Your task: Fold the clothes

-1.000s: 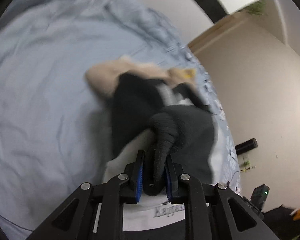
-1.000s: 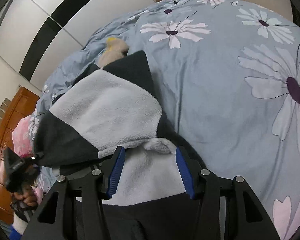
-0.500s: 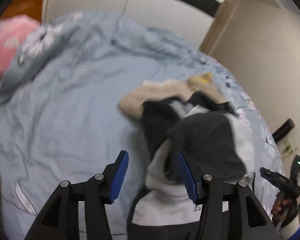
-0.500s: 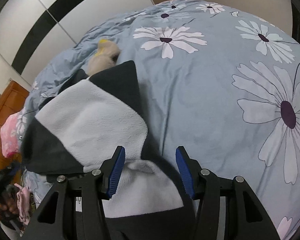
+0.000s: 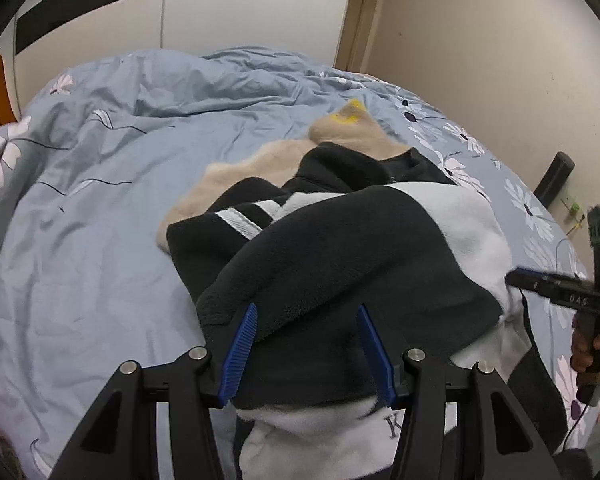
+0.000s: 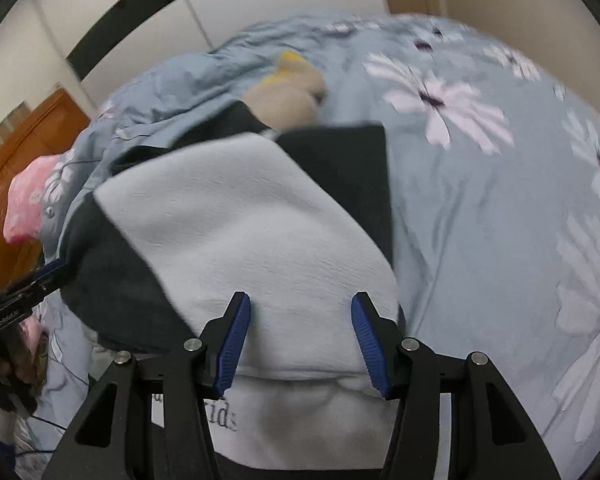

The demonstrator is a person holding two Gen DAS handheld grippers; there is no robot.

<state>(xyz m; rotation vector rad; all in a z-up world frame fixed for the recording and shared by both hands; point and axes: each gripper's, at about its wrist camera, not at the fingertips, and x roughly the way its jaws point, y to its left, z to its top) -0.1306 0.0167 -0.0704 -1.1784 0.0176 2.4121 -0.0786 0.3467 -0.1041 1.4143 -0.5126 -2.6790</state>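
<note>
A black and pale grey fleece sweatshirt (image 5: 340,248) lies bunched on the bed, a dark sleeve folded across its top. My left gripper (image 5: 306,312) hovers open over the near dark part, and its pads do not press the cloth. In the right wrist view the same sweatshirt (image 6: 240,220) shows its grey panel. My right gripper (image 6: 300,300) stands open above that panel with nothing pinched. Each gripper shows at the edge of the other's view, held in a hand.
A beige fleece garment (image 5: 260,160) with a yellow patch lies behind the sweatshirt. The blue-grey flowered duvet (image 5: 100,200) covers the bed. A pink pillow (image 6: 28,204) sits by the wooden headboard. A wardrobe stands behind, with a wall and a black cylinder (image 5: 554,178) to the right.
My left gripper let go of the dark sleeve, opened, rolled level and drew back. The sleeve now lies across the sweatshirt. My right gripper shifted sideways and stayed open.
</note>
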